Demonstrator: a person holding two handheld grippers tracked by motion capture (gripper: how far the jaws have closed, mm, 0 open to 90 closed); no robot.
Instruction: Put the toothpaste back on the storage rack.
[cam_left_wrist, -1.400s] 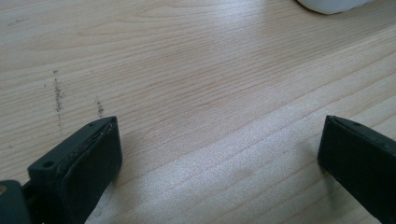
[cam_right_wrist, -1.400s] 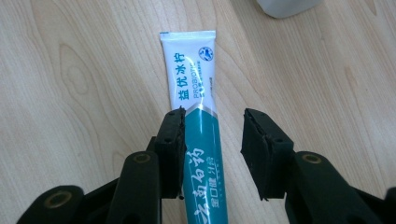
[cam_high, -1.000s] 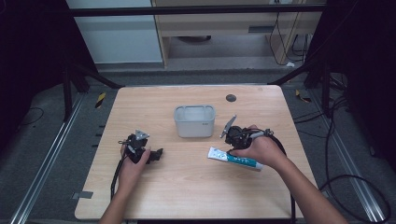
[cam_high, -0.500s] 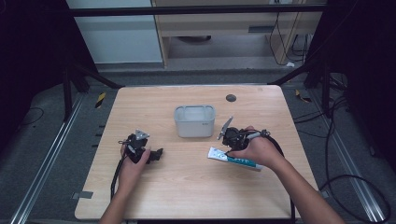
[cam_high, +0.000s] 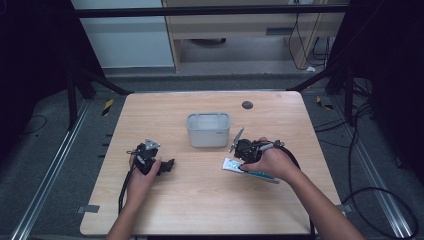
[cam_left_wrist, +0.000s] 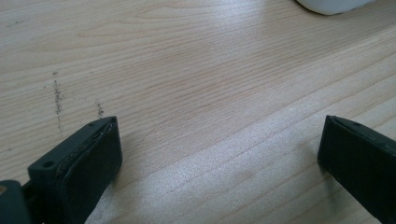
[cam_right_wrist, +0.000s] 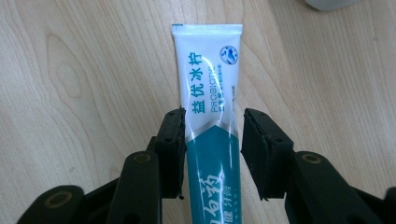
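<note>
Right gripper (cam_right_wrist: 212, 140): jaws narrowed around a toothpaste tube (cam_right_wrist: 210, 93), one on each side of its body. The left jaw lies against the tube's edge; a thin gap shows between the right jaw and the tube, so the tube is straddled rather than firmly clamped. In the high view the right gripper (cam_high: 243, 152) sits under the person's right hand (cam_high: 270, 162), at the right of the table's middle.

Toothpaste tube: white at the crimped end, teal toward the cap end, printed with blue characters and the word PROBIOTIC. It lies flat on the table, crimped end away from the gripper. In the high view the tube (cam_high: 235, 166) rests just near of the container, angled, with its teal end running under the hand toward the right.

Left gripper (cam_left_wrist: 215, 154): jaws spread wide, nothing between them but bare wood. It rests low on the table top. In the high view the left gripper (cam_high: 159, 165) is held by the left hand (cam_high: 142, 172) at the left-centre of the table, well apart from the tube.

Container (cam_high: 208, 129): pale grey, rectangular, open top, standing upright at the table's centre, far of both grippers.

Table (cam_high: 200, 205): light wood grain, rounded corners; a small dark round spot (cam_high: 247, 105) near its far edge.
</note>
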